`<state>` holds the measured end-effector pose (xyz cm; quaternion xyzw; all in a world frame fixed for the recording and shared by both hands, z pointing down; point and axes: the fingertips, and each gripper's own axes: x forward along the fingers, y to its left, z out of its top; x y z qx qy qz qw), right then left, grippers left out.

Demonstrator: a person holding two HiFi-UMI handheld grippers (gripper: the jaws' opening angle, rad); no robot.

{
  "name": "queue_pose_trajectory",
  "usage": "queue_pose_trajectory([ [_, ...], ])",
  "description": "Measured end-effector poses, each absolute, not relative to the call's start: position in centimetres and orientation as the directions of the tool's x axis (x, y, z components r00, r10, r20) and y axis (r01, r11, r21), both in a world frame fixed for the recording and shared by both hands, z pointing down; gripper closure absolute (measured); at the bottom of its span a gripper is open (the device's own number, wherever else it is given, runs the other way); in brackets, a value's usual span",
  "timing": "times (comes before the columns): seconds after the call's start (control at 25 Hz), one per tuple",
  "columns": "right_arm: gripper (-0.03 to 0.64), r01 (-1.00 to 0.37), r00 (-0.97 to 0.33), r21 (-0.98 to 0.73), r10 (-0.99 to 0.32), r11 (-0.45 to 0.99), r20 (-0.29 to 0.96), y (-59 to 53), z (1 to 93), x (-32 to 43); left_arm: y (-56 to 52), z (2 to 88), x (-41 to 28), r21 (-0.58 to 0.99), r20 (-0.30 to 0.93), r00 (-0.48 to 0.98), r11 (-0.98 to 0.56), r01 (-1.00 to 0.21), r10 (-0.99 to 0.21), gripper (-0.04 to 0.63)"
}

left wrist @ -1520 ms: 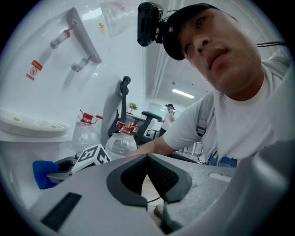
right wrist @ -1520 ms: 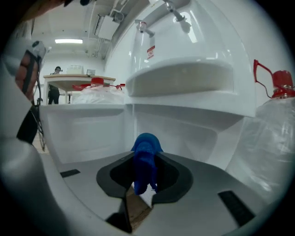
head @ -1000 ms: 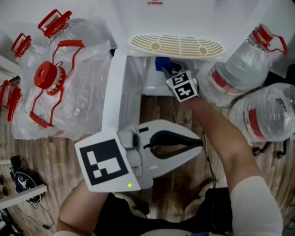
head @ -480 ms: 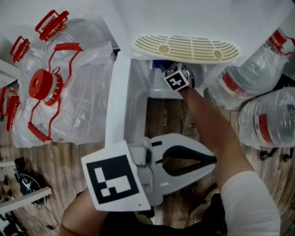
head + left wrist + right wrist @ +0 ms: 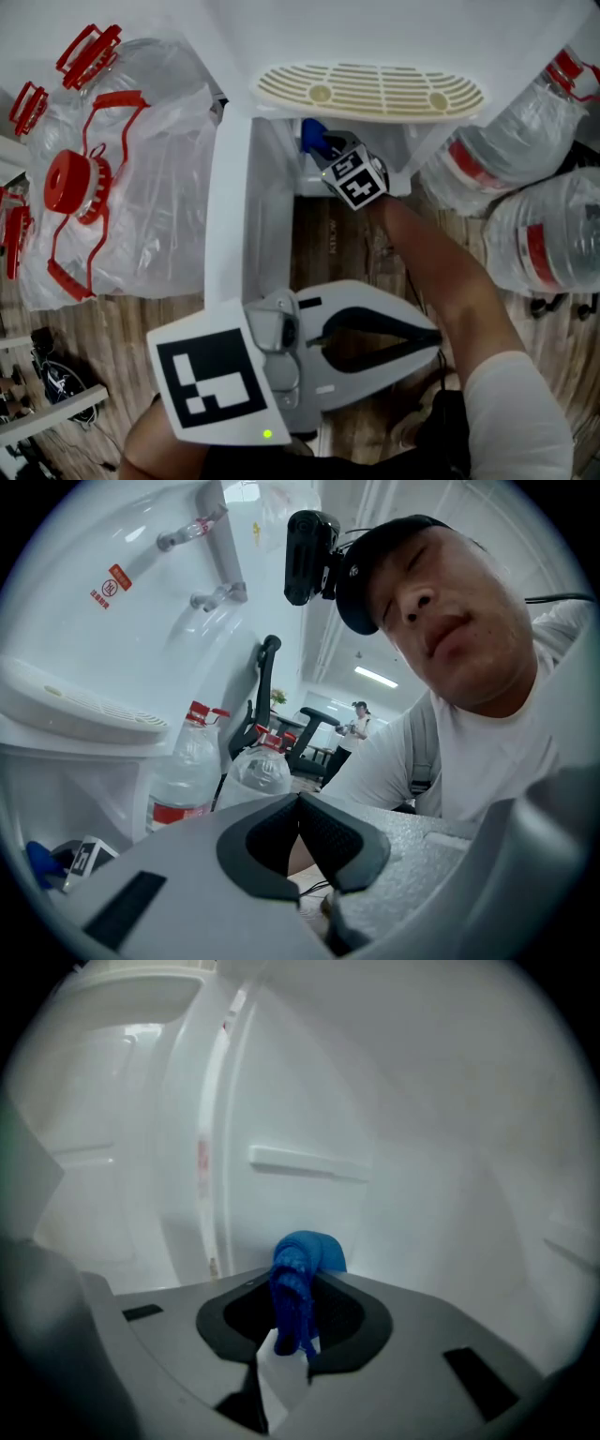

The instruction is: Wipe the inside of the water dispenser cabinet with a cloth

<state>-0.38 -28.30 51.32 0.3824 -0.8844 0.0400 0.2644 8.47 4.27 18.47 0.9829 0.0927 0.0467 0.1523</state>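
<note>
The blue cloth (image 5: 305,1252) is clamped between the fingers (image 5: 349,1321) of the right gripper (image 5: 298,1283), which are closed tightly on it. Its bunched end bulges out past the fingertips, and the rest hangs down through the gap, so its long axis runs along the line of the fingers. In the head view, the right gripper (image 5: 330,155) is seen in the upper middle of the frame. It is reached into the mouth of the water dispenser cabinet (image 5: 277,183) just below the ribbed drip tray (image 5: 370,92), with the cloth (image 5: 311,137) leading at its upper left. In the right gripper view, only white cabinet wall (image 5: 422,1176) is seen ahead of the cloth, so the surface to be wiped lies straight beyond the fingertips. Whether the cloth is already touching that wall cannot be told. The left gripper (image 5: 433,336) is held in the lower middle of the frame over the wooden floor (image 5: 328,234), well apart from the opening. Its fingers (image 5: 330,838) are brought together at the tips, with nothing gripped. The wiping stroke is therefore judged to fall to the right gripper alone, with the cloth pressed forward and swept across the inner wall.
</note>
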Motion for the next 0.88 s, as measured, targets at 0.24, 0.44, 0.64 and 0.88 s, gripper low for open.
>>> queue_pose_trajectory([
  [0.24,0.532,-0.665,-0.628,0.105,-0.630,0.739,0.458,-24.8,49.7,0.1,4.1,18.5,8.5,0.324,0.054,0.981,-0.933,0.158,0.185,0.592],
  [0.44,0.532,-0.738,-0.570,0.128,-0.714,0.662,0.408,-28.1,46.4,2.5,4.1,18.3,8.7,0.330,0.043,0.983,-0.932,0.152,0.176,0.592],
  [0.64,0.532,-0.758,-0.537,0.171,-0.751,0.629,0.384,-31.8,43.8,2.3,4.0,18.2,8.8,0.357,0.033,0.987,-0.924,0.138,0.160,0.592],
  [0.88,0.532,-0.716,-0.568,0.205,-0.728,0.667,0.384,-31.0,43.5,0.5,3.8,18.1,8.5,0.376,0.024,0.988,-0.917,0.132,0.152,0.592],
])
